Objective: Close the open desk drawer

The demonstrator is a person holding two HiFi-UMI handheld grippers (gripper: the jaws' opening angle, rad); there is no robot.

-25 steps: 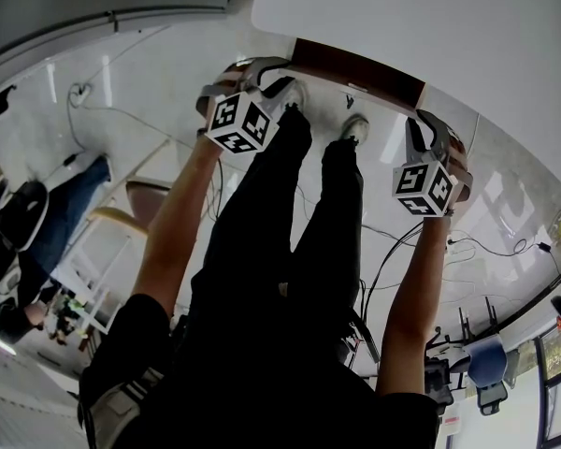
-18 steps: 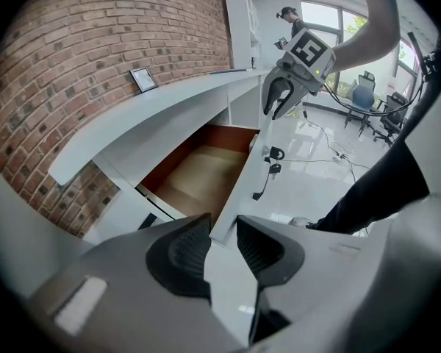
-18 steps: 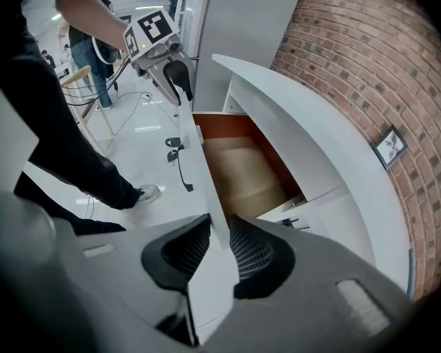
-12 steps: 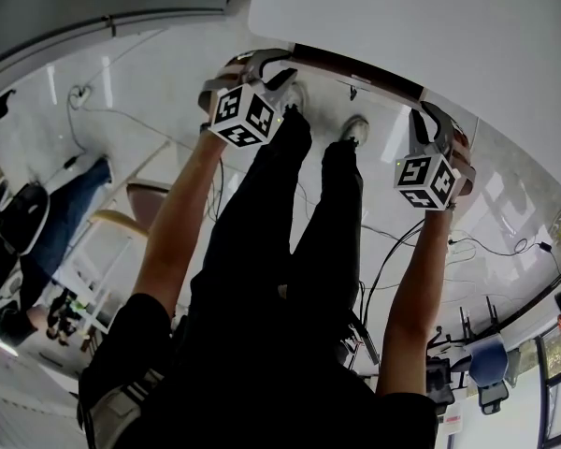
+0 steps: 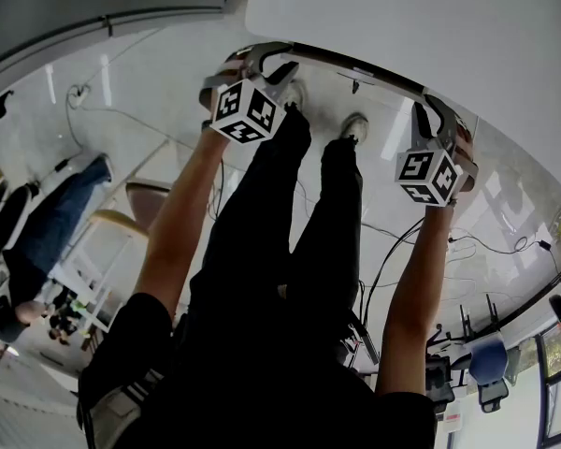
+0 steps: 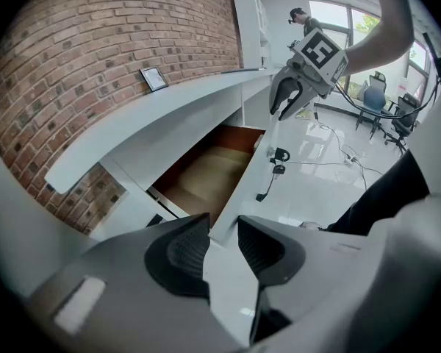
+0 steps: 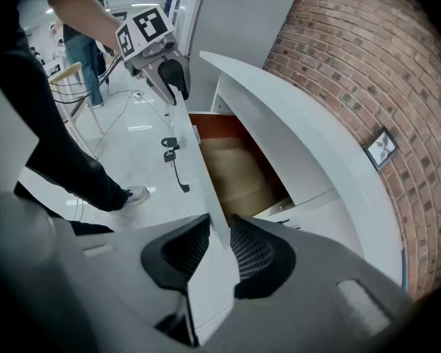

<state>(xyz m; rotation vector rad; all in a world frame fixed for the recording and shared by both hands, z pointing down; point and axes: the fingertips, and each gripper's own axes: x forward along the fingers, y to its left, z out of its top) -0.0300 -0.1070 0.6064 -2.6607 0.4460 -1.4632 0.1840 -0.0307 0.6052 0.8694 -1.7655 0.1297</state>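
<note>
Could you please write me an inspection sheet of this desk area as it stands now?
Surface: white desk top, bare in the part shown.
Job's things: drawer partly open, brown inside, nothing seen in it; white drawer front with a key on a strap hanging from it.
Clutter: nothing seen.
Grippers: left gripper and right gripper each straddle the drawer front's top edge, pads on both faces; jaws have just eased open slightly.
Cables: dark cables on the glossy floor.
Surroundings: brick wall, framed picture, blue chair, another person.
</note>
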